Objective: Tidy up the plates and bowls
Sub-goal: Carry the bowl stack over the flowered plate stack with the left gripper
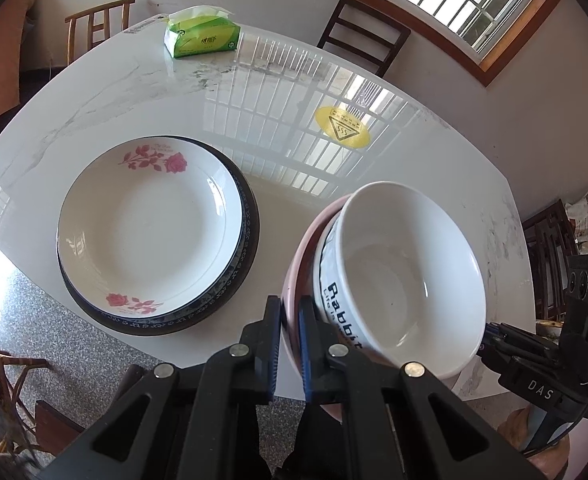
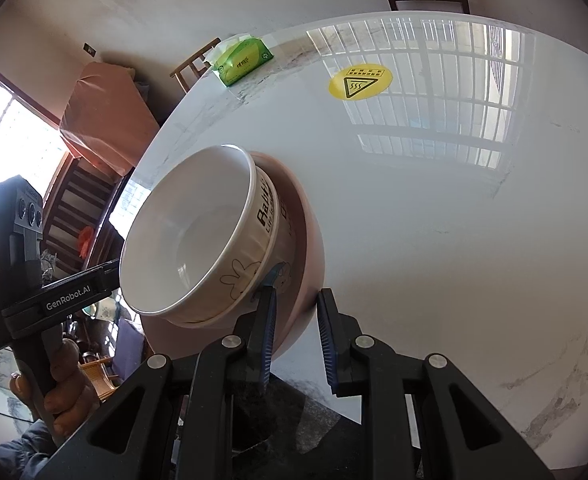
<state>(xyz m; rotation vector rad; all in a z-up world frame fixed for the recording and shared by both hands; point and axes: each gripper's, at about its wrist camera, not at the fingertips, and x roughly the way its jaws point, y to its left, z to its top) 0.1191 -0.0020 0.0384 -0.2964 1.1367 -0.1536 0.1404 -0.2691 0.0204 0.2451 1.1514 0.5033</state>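
Observation:
A white bowl [image 1: 406,276] printed "Rabbit" sits nested in a pink bowl [image 1: 294,280], with what looks like a second white bowl between them. The stack is tilted at the near edge of the marble table [image 1: 166,92]. My left gripper [image 1: 289,316] is shut on the pink bowl's rim. From the other side, my right gripper [image 2: 296,312] has the pink bowl's [image 2: 314,248] wall pinched between its pads; it also shows at the right in the left wrist view, right gripper [image 1: 494,334]. Left of the bowls, a rose-patterned plate [image 1: 150,228] lies on a dark-rimmed plate [image 1: 246,256].
A green tissue pack [image 1: 202,36] lies at the table's far edge and a yellow warning sticker [image 1: 342,127] is stuck mid-table. Wooden chairs [image 1: 364,34] stand beyond the table. A hand [image 2: 66,396] holds the left gripper [image 2: 66,300] beside the bowls.

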